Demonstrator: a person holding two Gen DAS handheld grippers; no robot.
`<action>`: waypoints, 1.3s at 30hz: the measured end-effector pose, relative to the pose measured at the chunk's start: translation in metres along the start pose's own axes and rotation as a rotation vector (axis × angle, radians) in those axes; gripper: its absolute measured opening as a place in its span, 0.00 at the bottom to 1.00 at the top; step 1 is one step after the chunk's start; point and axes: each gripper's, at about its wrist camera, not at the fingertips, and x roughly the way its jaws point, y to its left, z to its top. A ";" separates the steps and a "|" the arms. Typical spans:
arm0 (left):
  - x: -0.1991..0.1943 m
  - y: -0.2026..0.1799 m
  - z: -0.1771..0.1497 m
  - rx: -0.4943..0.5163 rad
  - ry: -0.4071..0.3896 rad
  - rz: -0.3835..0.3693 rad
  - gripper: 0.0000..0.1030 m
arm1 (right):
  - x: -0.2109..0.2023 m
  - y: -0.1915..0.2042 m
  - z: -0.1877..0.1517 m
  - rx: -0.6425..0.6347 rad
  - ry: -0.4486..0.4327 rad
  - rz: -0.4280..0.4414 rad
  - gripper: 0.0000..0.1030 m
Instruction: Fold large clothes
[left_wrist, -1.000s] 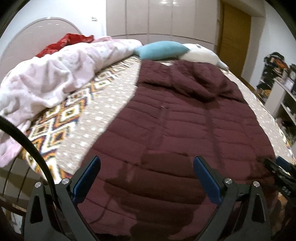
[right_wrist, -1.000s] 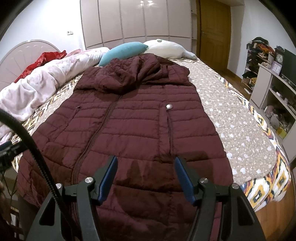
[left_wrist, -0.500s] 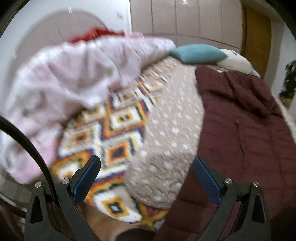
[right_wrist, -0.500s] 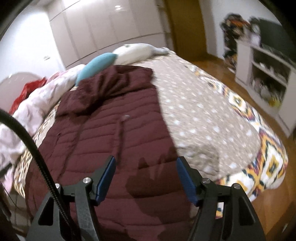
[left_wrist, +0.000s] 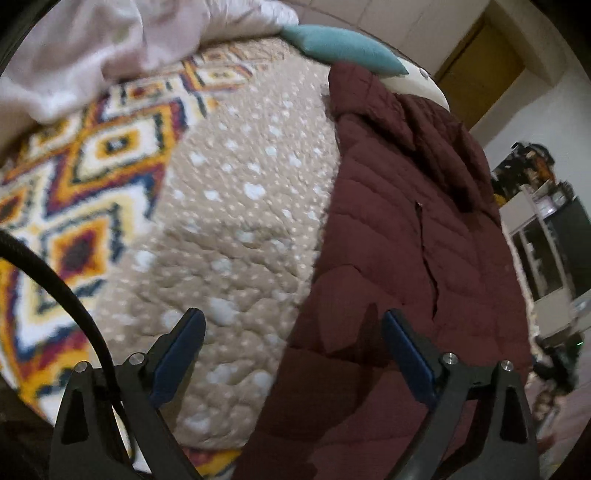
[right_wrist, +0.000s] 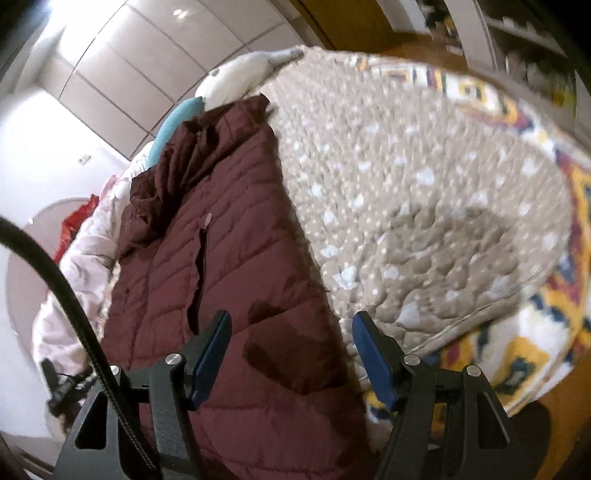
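Two grippers hang over a bed whose quilted beige bedspread (left_wrist: 236, 206) is dotted white and bordered with orange, white and navy diamond patterning. Lying flat along the bed is the maroon quilted puffer coat (left_wrist: 399, 236), its hood bunched at the far end near a teal pillow (left_wrist: 343, 46) and a white plush cushion (right_wrist: 240, 77).

Left gripper (left_wrist: 291, 350): jaws released and wide, nothing between the blue pads; it hovers astride the coat's left edge near the hem, one finger over the bedspread, the other over the maroon fabric.

Right gripper (right_wrist: 290, 354): jaws also released, empty, poised over the coat's opposite edge, where the fabric meets the bedspread. Dark shadows of the fingers fall on the coat below.

A rumpled pale pink blanket (left_wrist: 110, 44) is heaped along the left side of the bed, with something red (right_wrist: 75, 221) beyond it by a rounded headboard. Glossy white wardrobe doors (right_wrist: 122, 74) line the far wall, next to a wooden door (left_wrist: 480, 70). White shelving (left_wrist: 539, 236) crowded with small items stands on the bed's right side, over a wooden floor (right_wrist: 561, 413).
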 end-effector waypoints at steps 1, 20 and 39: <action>0.004 0.000 -0.001 -0.008 0.008 0.002 0.93 | 0.003 -0.004 0.000 0.019 0.010 0.018 0.70; -0.039 0.011 -0.082 0.028 -0.013 -0.181 0.71 | -0.009 -0.023 -0.056 0.025 0.196 0.236 0.74; -0.055 0.027 -0.135 -0.090 -0.032 -0.207 0.71 | -0.047 -0.013 -0.080 -0.011 0.171 0.295 0.77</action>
